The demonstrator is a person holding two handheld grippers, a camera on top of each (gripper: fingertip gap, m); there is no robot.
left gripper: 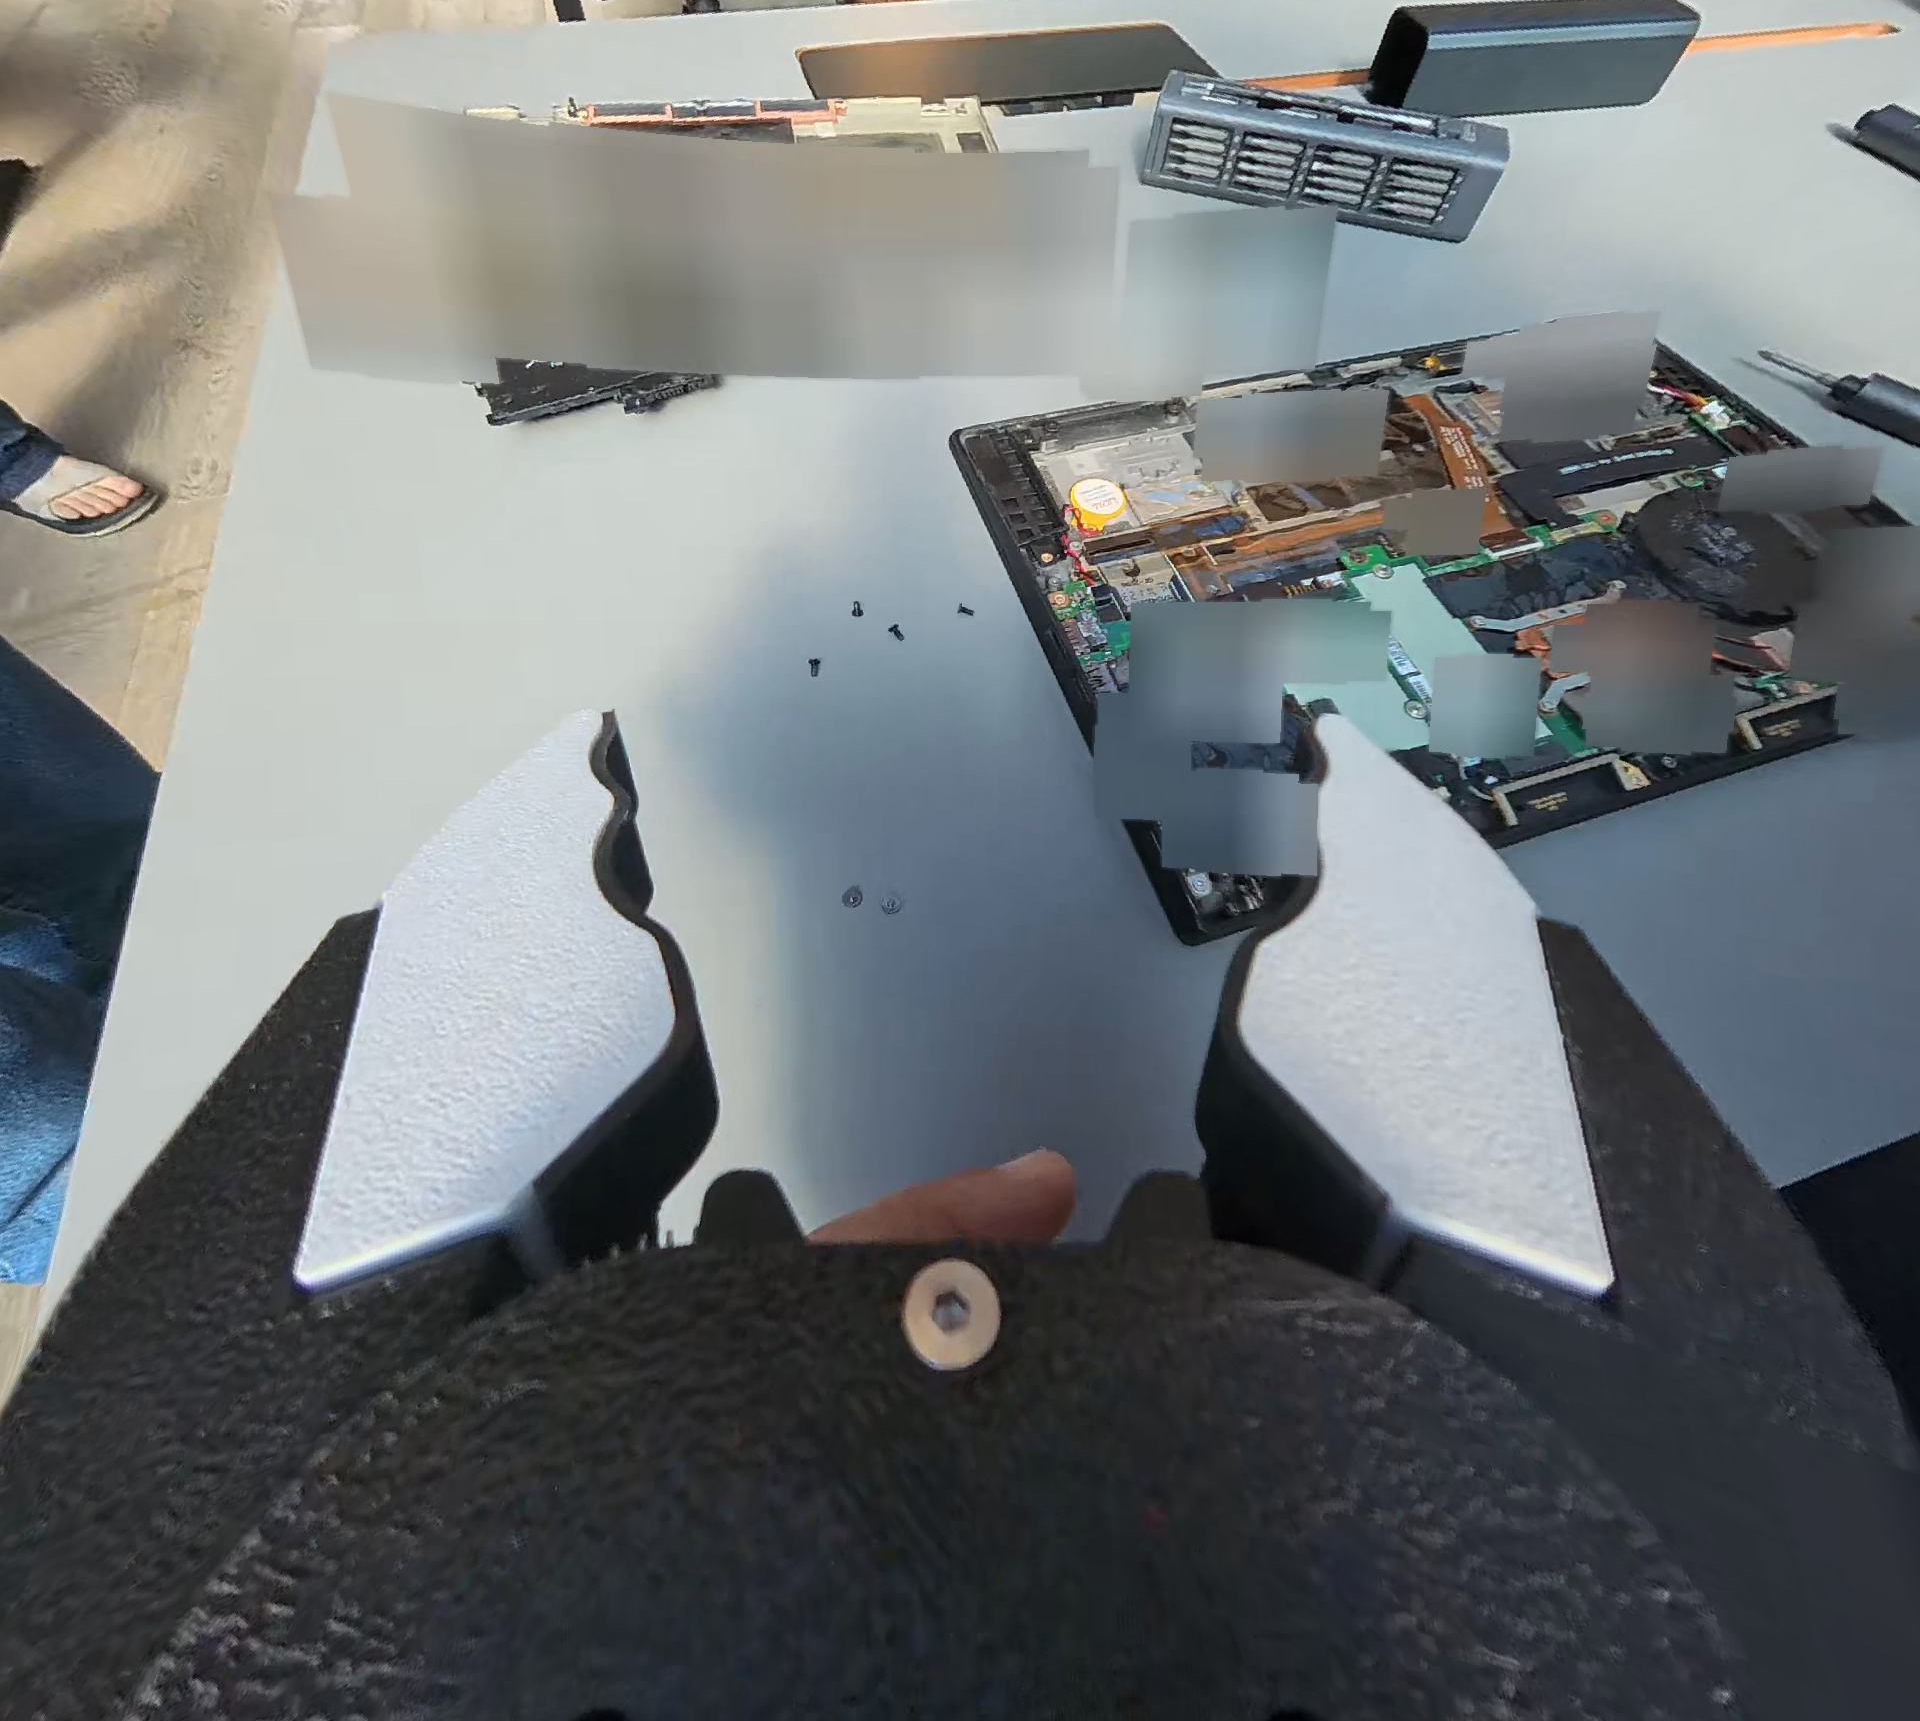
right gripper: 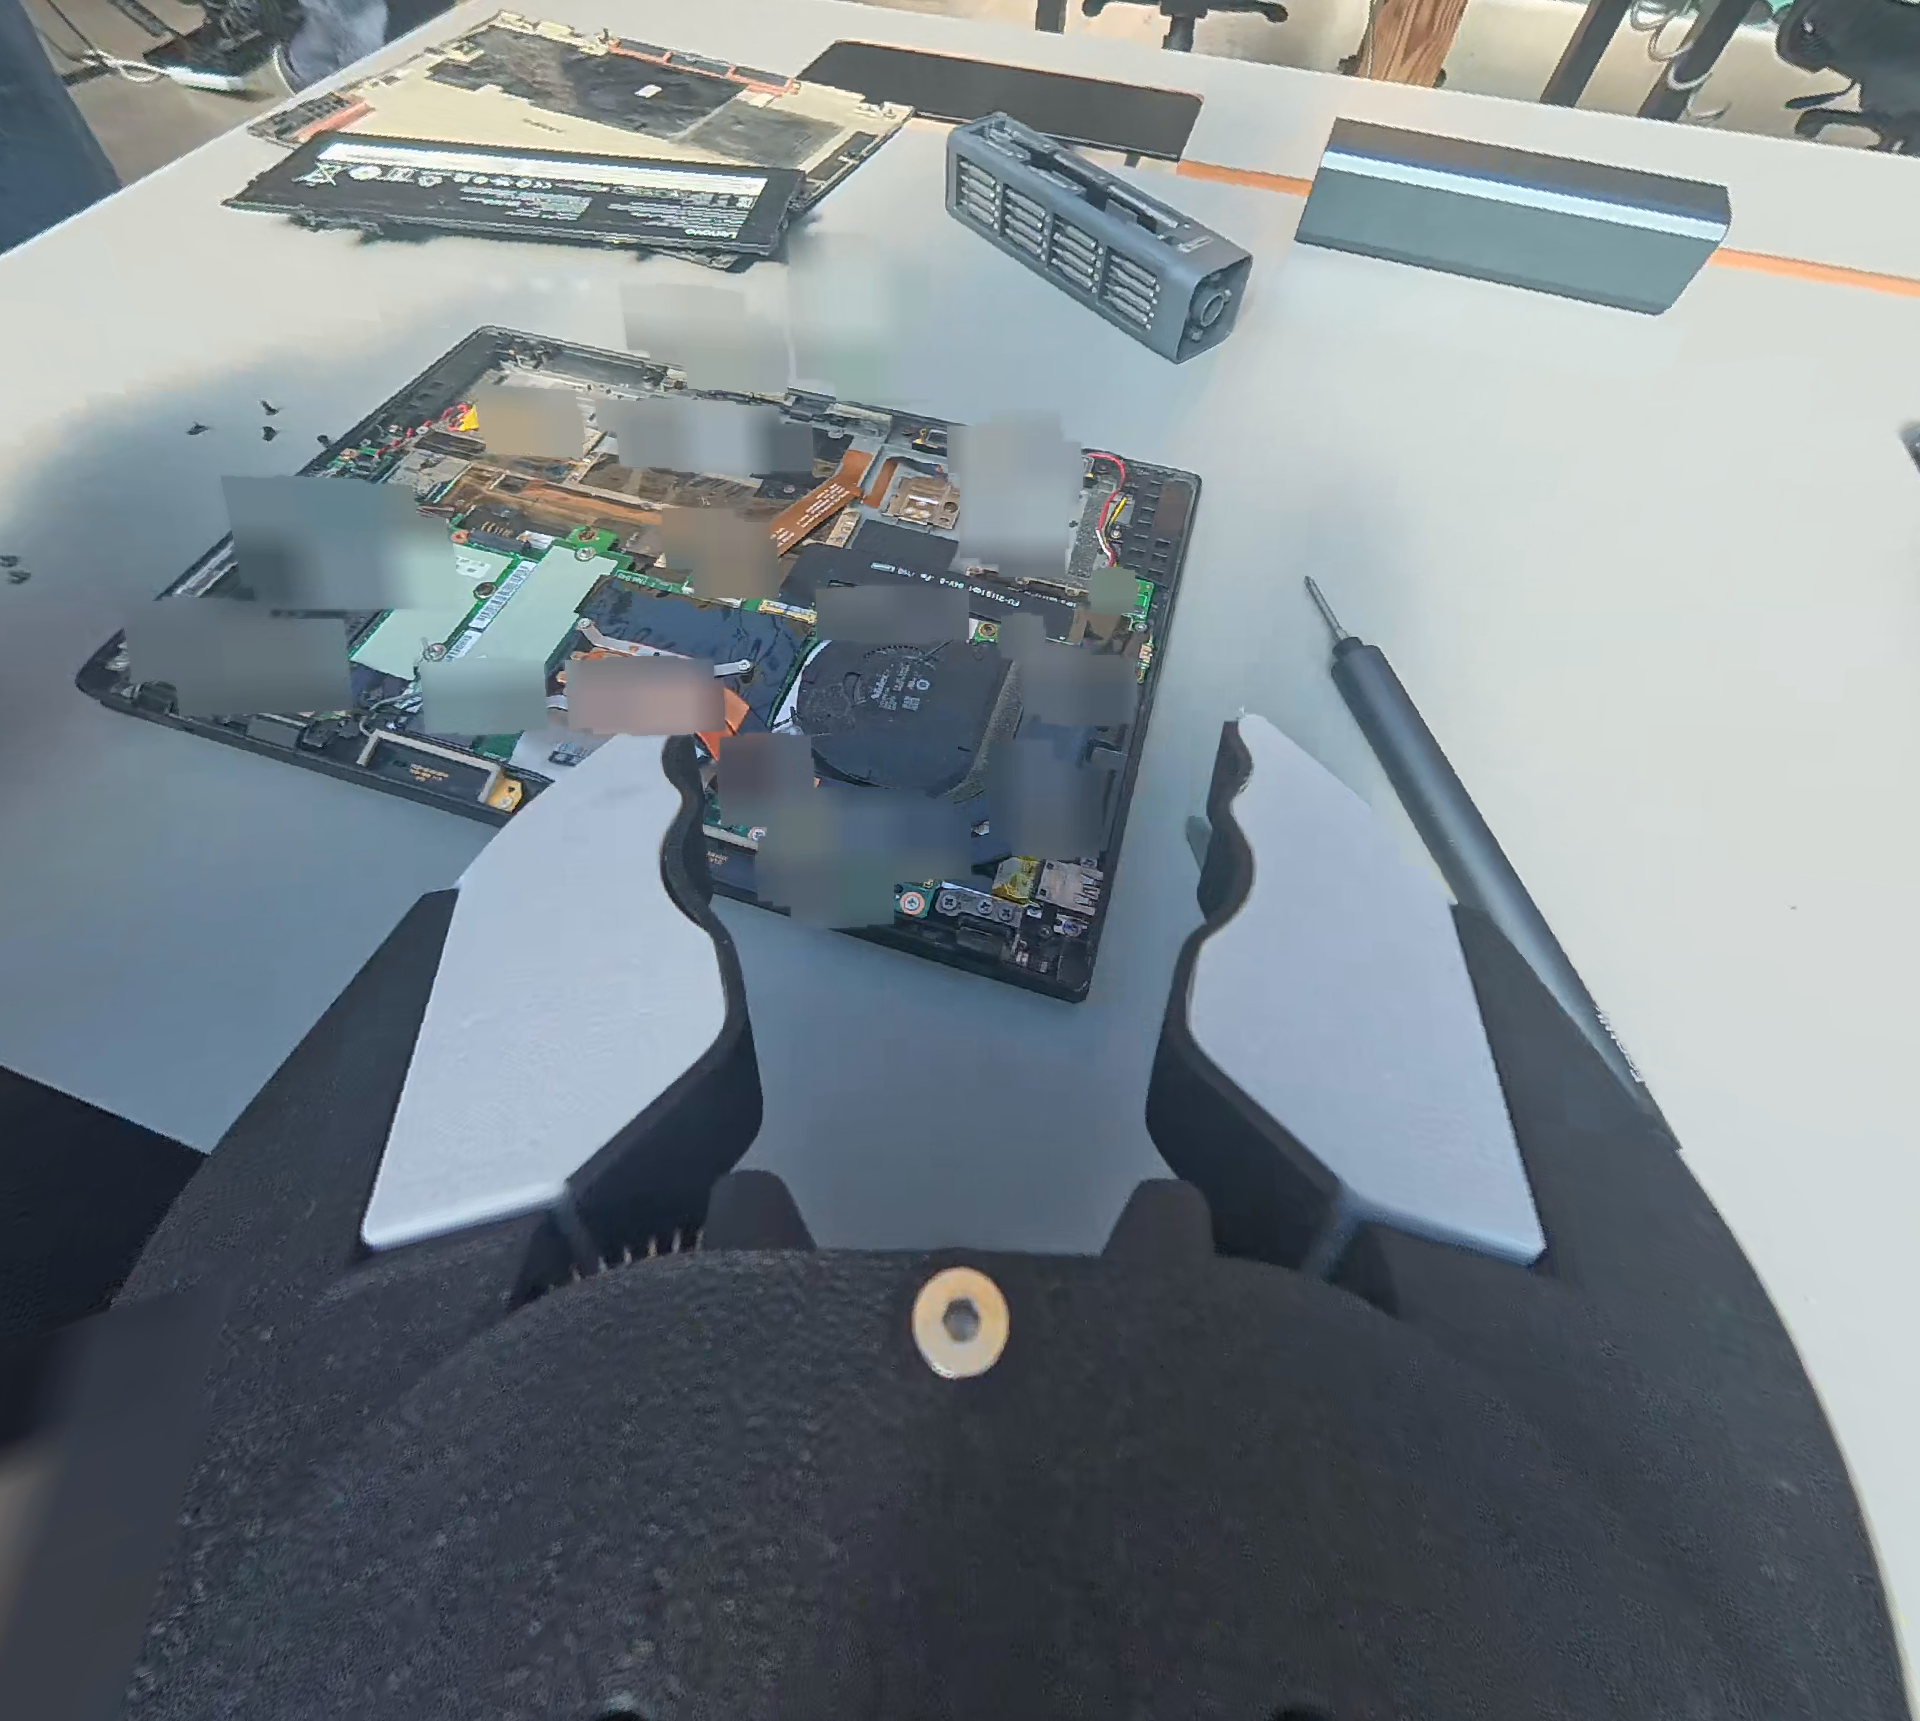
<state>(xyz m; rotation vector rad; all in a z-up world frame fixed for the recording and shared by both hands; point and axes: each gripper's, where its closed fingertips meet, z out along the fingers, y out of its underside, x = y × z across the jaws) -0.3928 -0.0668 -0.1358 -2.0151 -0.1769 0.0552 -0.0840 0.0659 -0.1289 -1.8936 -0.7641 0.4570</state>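
An opened laptop base [left gripper: 1351,591] with bare circuit boards and a fan lies on the grey table [left gripper: 520,632]; it also shows in the right wrist view [right gripper: 644,632]. My left gripper [left gripper: 961,726] is open and empty, held above the table left of the laptop, its right finger over the laptop's near corner. Several small black screws [left gripper: 894,630] and two silver screws [left gripper: 871,899] lie on the table between its fingers. My right gripper [right gripper: 951,736] is open and empty above the laptop's near right corner, by the fan [right gripper: 904,715]. A grey screwdriver [right gripper: 1455,809] lies just right of it.
A grey bit holder [right gripper: 1091,237] and its grey case [right gripper: 1507,217] lie at the back. A removed bottom cover [right gripper: 582,102] and a flat battery [right gripper: 520,201] lie at the far left. Office chairs and desks stand beyond the table. A person's legs are at left [left gripper: 62,892]. The right tips stand about 12 cm off the grey screwdriver [right gripper: 1455,809].
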